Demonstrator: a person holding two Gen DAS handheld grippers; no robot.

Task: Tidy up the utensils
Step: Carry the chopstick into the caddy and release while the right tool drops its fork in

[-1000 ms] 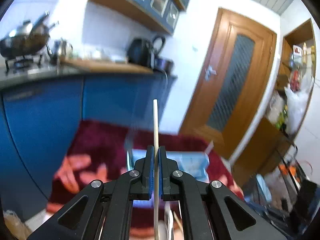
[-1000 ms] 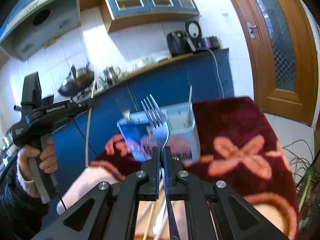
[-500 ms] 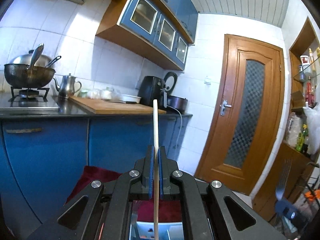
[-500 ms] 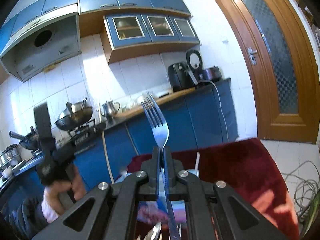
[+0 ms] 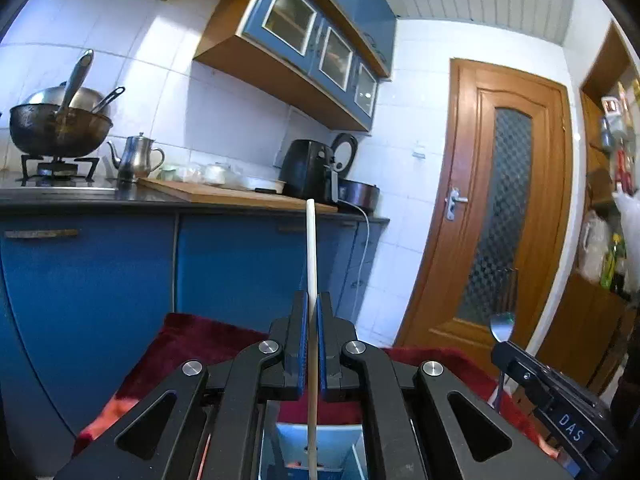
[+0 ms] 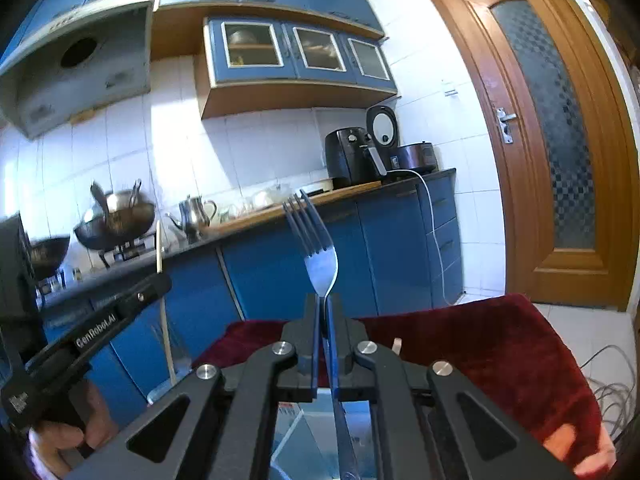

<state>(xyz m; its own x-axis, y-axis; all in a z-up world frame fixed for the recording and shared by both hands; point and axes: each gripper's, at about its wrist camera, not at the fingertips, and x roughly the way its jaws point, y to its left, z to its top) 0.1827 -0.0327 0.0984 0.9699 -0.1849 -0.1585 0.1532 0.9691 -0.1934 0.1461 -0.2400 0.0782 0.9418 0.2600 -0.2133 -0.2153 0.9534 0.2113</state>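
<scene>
While both grippers sit above a desk draped in a dark red cloth (image 6: 500, 344), kitchen clutter fills the background: blue base cabinets (image 5: 240, 268), a wok (image 5: 56, 128) on a burner, a metal teapot (image 5: 136, 156), a wooden cutting board (image 5: 236, 196), a black air fryer (image 5: 308, 168), and a wooden door (image 5: 508, 208) at right. Left gripper (image 5: 312, 344): jaws closed tight on a pale chopstick (image 5: 311, 248) that stands upright, its tip rising across the counter edge, lower end running down past the frame bottom. Right gripper (image 6: 325, 344): jaws pinched on a metal fork (image 6: 318, 256), tines up and tilted slightly left. Below each gripper lies a light blue container (image 5: 320, 452), mostly hidden by the gripper bodies; contents hard to make out. Left-wrist view catches the right gripper at its lower right corner, cut off. Right-wrist view shows the left gripper at lower left with a hand (image 6: 68, 436) on its grip, partly cropped. Cables on the floor at far right are blurry.
</scene>
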